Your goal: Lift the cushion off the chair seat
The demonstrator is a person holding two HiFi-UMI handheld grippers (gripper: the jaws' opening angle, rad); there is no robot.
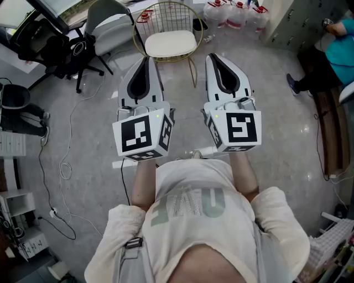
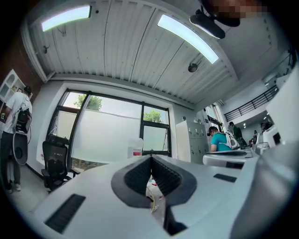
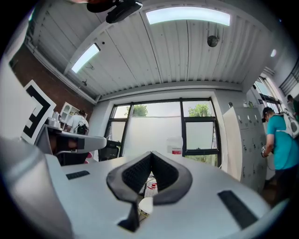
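A cream cushion (image 1: 170, 43) lies on the seat of a gold wire chair (image 1: 165, 12) straight ahead on the floor. My left gripper (image 1: 145, 58) is held in front of the chair, its tip close to the seat's left front corner, apart from the cushion. My right gripper (image 1: 212, 56) hangs level with it, just right of the chair. Both point forward and slightly up, so the gripper views show windows and ceiling. The left gripper (image 2: 151, 158) and the right gripper (image 3: 150, 154) each have their jaws shut tip to tip with nothing between them.
A black office chair (image 1: 58, 48) and a grey chair (image 1: 109, 29) stand at the left rear. Water jugs (image 1: 235, 14) line the far wall. A seated person (image 1: 332, 52) is at the right by a bench (image 1: 329, 132). Cables (image 1: 62, 166) trail across the floor on the left.
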